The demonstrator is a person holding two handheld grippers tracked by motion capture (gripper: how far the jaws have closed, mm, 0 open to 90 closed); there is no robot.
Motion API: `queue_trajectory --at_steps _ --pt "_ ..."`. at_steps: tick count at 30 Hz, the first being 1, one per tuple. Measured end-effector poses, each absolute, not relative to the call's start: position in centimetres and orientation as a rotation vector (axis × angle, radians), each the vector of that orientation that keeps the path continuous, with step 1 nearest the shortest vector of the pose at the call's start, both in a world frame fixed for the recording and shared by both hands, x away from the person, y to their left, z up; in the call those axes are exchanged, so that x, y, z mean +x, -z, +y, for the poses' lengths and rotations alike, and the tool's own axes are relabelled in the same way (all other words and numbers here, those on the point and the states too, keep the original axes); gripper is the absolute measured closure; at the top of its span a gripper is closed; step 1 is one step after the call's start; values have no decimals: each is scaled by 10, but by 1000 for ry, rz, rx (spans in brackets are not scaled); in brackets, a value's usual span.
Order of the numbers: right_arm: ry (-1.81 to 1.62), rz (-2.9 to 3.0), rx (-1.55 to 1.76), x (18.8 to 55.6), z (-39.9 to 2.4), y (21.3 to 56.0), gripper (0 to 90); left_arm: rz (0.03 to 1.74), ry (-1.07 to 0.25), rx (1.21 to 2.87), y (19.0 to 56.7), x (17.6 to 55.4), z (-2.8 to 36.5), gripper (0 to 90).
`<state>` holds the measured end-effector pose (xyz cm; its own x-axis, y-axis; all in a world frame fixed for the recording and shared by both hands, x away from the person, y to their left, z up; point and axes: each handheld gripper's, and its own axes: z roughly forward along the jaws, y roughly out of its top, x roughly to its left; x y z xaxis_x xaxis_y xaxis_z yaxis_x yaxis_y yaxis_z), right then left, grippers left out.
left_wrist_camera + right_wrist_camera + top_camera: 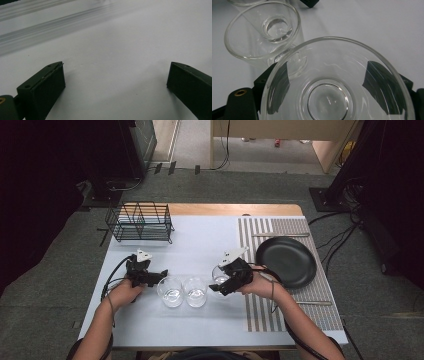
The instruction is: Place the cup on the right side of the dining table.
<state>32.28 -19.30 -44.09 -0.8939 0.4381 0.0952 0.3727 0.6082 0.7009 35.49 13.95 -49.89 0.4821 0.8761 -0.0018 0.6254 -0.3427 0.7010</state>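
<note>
Three clear glasses stand in a row near the table's front. My right gripper (220, 286) is shut on the rightmost glass (218, 275). In the right gripper view its black jaws show through the walls of that glass (329, 100) on either side, and the middle glass (264, 32) stands just beyond. My left gripper (159, 275) lies beside the leftmost glass (171, 293), pointing toward it. In the left gripper view the left gripper (115, 80) is open, with bare white tabletop between its fingers (45, 87).
A black wire rack (141, 222) stands at the table's back left. A black plate (286, 261) rests on a striped placemat (260, 312) at the right, with thin utensils (280, 235) above and below it. The middle glass (195, 292) stands between the two grippers.
</note>
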Motion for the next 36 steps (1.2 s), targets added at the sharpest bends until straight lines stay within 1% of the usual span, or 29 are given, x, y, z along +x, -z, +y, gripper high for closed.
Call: queue_trajectory --at_steps 20,36 --pt "-1110 2677 821 330 -193 443 190 1234 -504 2089 499 355 139 15" --pt "-1082 2647 859 335 -193 445 190 1235 -506 2084 499 355 139 15"
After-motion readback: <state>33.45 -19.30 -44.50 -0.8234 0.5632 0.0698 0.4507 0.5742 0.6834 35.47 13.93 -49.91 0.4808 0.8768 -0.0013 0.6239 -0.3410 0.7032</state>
